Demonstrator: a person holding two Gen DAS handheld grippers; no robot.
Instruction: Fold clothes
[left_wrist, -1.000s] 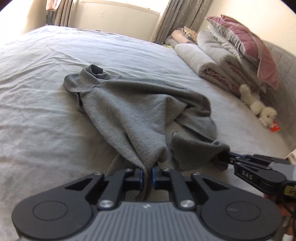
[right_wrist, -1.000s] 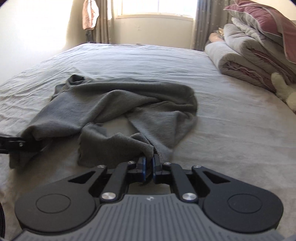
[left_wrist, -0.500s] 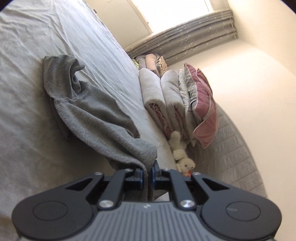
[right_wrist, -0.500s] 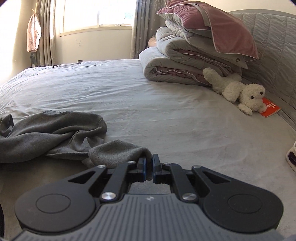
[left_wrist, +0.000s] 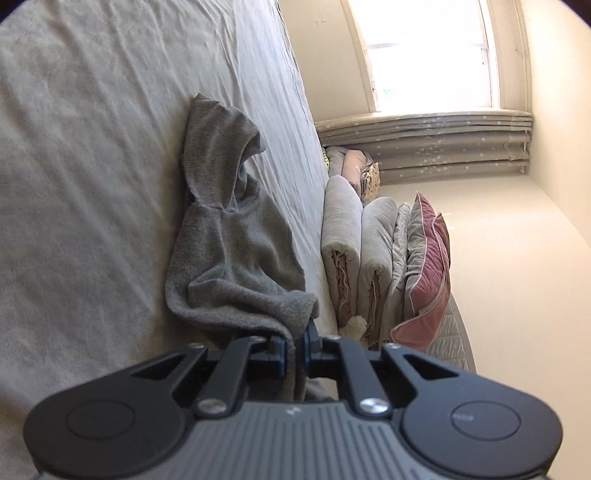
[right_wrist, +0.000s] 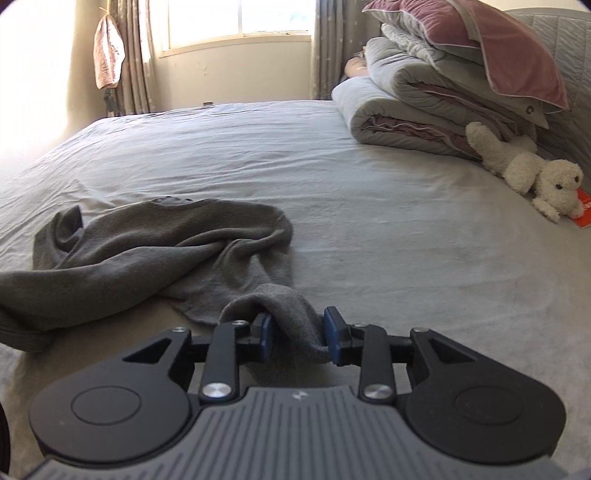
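Only the right wrist view shows the plush dog (right_wrist: 543, 177).

Grey hoodie (right_wrist: 166, 236) — pale grey bedsheet (right_wrist: 369, 221) — pink pillow (right_wrist: 491, 40).

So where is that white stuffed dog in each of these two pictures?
Left wrist view: only a small cream bit of the stuffed dog peeks out at lower centre, just above the tongs, at the foot of the folded bedding.
Right wrist view: the stuffed dog lies in full at the far right, beside the bedding.
Shared landmark: the pink pillow on top of that bedding.
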